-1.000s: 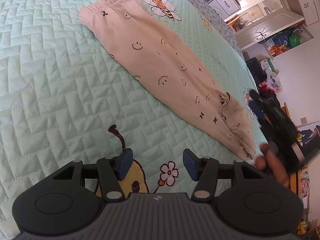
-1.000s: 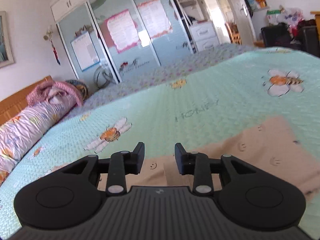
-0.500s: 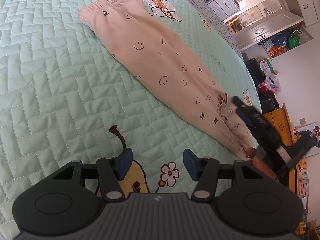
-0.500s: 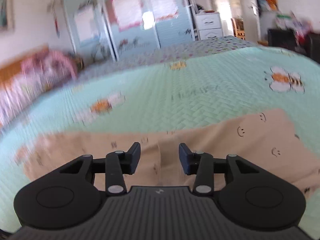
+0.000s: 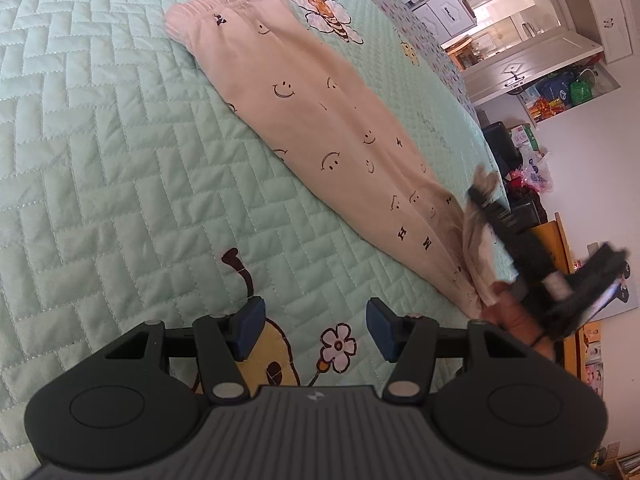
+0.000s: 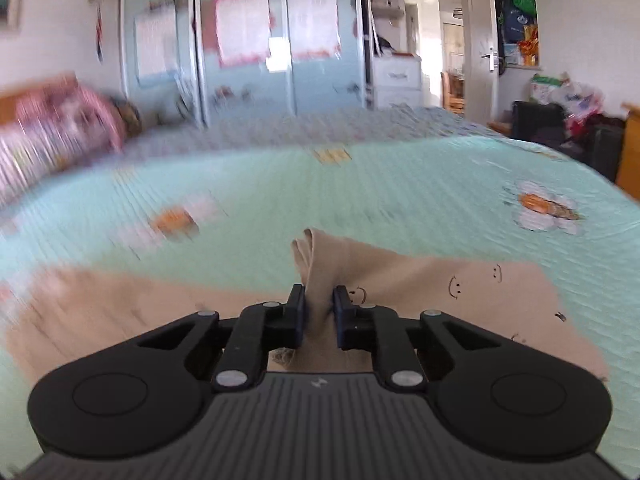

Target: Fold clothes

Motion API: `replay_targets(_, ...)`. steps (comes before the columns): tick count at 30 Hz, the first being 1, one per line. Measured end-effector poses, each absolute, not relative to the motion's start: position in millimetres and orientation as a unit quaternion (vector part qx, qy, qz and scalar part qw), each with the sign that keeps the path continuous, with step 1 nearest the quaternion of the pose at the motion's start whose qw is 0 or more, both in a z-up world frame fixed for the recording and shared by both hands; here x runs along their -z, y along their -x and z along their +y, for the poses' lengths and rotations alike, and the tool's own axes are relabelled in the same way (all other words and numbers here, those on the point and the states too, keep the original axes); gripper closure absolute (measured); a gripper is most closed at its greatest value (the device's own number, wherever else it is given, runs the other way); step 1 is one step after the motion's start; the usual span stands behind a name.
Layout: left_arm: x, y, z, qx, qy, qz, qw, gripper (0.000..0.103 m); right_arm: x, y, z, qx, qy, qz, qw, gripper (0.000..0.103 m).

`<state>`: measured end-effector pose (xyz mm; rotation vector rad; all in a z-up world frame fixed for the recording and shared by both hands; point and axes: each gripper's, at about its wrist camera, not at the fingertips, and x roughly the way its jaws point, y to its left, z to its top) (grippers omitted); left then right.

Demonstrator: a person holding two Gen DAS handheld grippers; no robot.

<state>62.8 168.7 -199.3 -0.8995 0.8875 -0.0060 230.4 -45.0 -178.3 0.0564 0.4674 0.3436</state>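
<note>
Beige trousers [image 5: 320, 120] with smiley prints lie folded lengthwise on the mint quilted bedspread [image 5: 100, 140], waistband at the far end. My right gripper [image 6: 320, 312] has its jaws closing on the leg cuff, and the pinched fabric [image 6: 312, 256] stands up between the pads. In the left wrist view that gripper [image 5: 478, 194] sits at the leg end with the cuff raised off the bed, a hand [image 5: 508, 308] behind it. My left gripper [image 5: 316, 328] hovers open over the bedspread, short of the trousers, with nothing between its fingers.
Rolled bedding [image 6: 52, 128] lies by the headboard at the left. Sliding wardrobe doors [image 6: 248, 48] stand beyond the bed. A white drawer unit [image 6: 396, 76], an open door and bags [image 6: 568, 92] crowd the right side past the bed's edge.
My right gripper moved in over the leg end, closed on the cuff and lifted it from the bedspread. The left gripper stayed where it was, still open.
</note>
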Motion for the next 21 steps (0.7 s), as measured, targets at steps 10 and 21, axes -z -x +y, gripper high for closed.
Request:
replay_targets(10,197,-60,169,0.005,0.418,0.416,0.807,0.044,197,-225,-43,-0.187,-0.079,0.273,0.940,0.068)
replay_targets(21,181,-60,174,-0.014,0.403,0.377,0.834,0.044,205,-214,-87,-0.203,-0.138,0.286,0.926,0.050)
